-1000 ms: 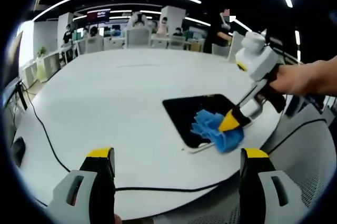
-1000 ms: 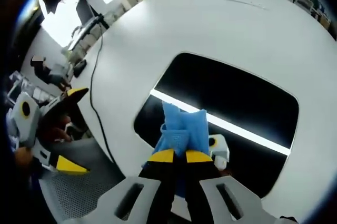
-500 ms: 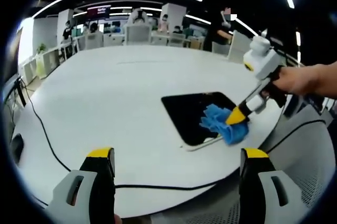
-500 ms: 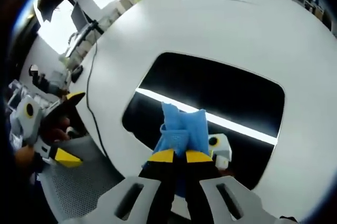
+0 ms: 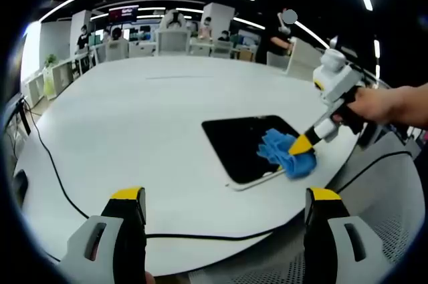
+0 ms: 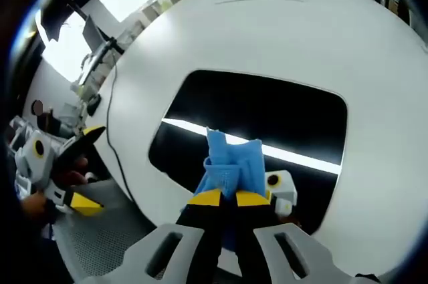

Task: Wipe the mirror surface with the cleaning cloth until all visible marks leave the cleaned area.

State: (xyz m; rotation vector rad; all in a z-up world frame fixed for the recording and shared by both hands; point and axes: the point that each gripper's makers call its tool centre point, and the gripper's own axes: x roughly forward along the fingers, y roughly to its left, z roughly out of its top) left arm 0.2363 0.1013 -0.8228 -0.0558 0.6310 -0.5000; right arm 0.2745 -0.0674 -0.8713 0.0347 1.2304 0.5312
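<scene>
Left gripper (image 5: pixel 221 214): 2 jaws spread wide at frame bottom, holding nothing, above the white table (image 5: pixel 134 130). Mirror (image 5: pixel 251 144) lies flat, centre-right of frame. Right gripper (image 6: pixel 222 198): jaws clamped tight on the blue cloth (image 6: pixel 231 164), which is pressed onto the mirror's near edge, lower centre of the right gripper view.

Right gripper view: the right tool (image 6: pixel 222 198) has its yellow-tipped jaws pinched together on a blue cleaning cloth (image 6: pixel 231 164), which stands bunched above the tips and presses on the near part of the mirror (image 6: pixel 267 113). The mirror lies flat on the white counter (image 6: pixel 314 37), dark, with a bright strip of light reflected across it. The tool's own reflection shows just beside the cloth. At far left the left tool (image 6: pixel 63 174) sits off the counter edge, a black cable (image 6: pixel 110 113) trailing nearby.
</scene>
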